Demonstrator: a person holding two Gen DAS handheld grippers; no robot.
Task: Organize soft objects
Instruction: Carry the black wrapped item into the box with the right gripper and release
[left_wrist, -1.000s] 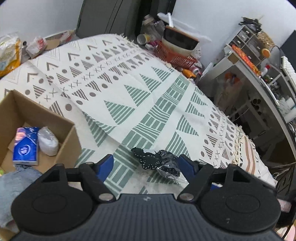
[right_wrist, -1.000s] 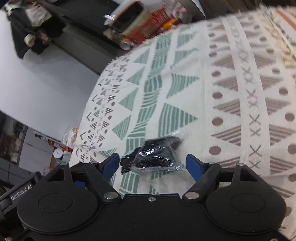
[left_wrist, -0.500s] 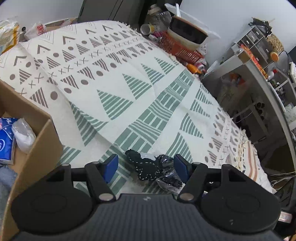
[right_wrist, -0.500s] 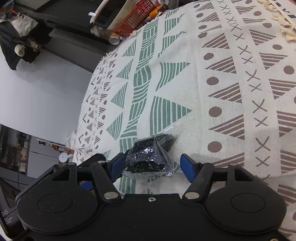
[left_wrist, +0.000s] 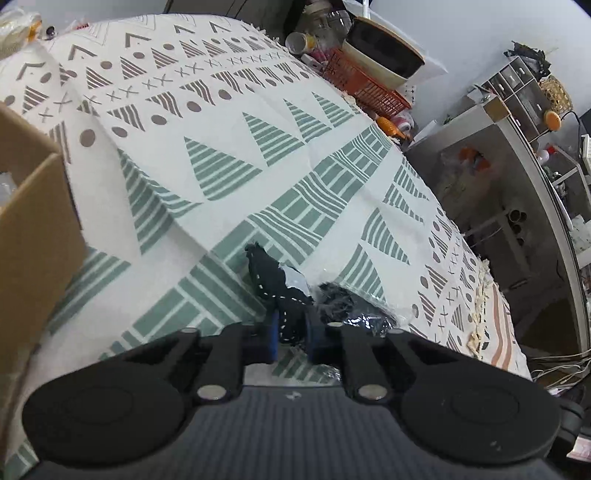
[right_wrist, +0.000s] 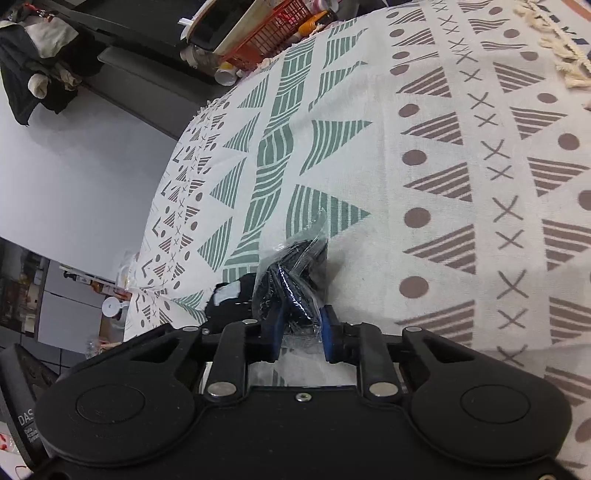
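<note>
A black cloth with white dashed stitching (left_wrist: 271, 282) lies on the patterned tablecloth (left_wrist: 236, 122), and my left gripper (left_wrist: 291, 326) is shut on its near end. Beside it to the right sits a clear plastic bag holding dark fabric (left_wrist: 360, 312). In the right wrist view that bag (right_wrist: 295, 273) is pinched between blue pads, my right gripper (right_wrist: 301, 332) shut on it. The black cloth (right_wrist: 231, 299) shows just left of the bag there.
A cardboard box (left_wrist: 33, 236) stands at the left edge of the left wrist view, its inside mostly hidden. An orange basket (left_wrist: 365, 92) with clutter sits past the table's far edge. Shelves and a metal table (left_wrist: 491, 155) are to the right.
Both grippers went from open around the items to shut on them. The left one closed on the black cloth, the right one on the plastic bag. The box slid further left out of view.
</note>
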